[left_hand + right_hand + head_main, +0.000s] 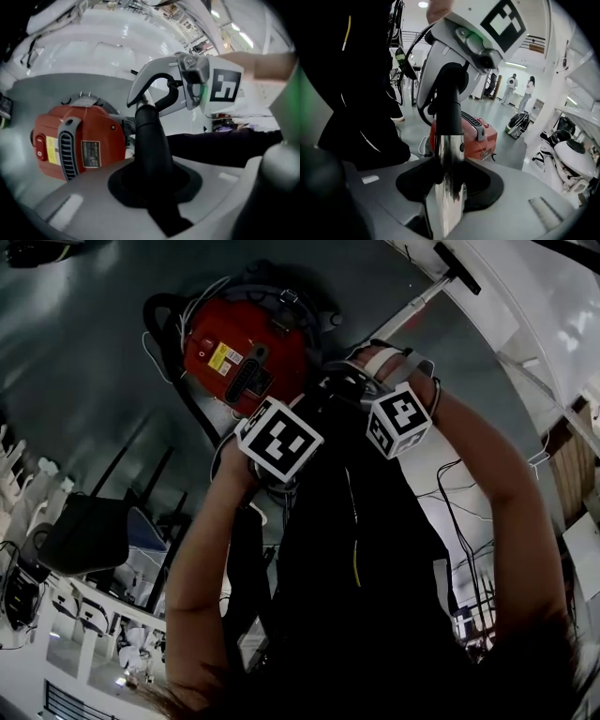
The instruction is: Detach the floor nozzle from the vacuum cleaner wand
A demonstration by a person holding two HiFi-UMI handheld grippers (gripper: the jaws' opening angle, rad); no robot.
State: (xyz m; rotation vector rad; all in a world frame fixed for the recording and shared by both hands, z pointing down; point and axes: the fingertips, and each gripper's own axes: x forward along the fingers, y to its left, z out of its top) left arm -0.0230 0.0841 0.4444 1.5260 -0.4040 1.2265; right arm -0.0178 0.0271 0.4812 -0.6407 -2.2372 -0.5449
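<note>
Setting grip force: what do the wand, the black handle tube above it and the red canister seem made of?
Wand: polished metal, probably chromed; mirror-like reflections. Black handle tube: likely matte plastic; dull, even surface. Red canister: glossy moulded plastic, it seems; soft highlights, moulded grille.

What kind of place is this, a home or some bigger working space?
Probably a large indoor hall or workshop, not a home. It has a wide, glossy grey floor, people standing far off across it, and cluttered white tables along the side.
</note>
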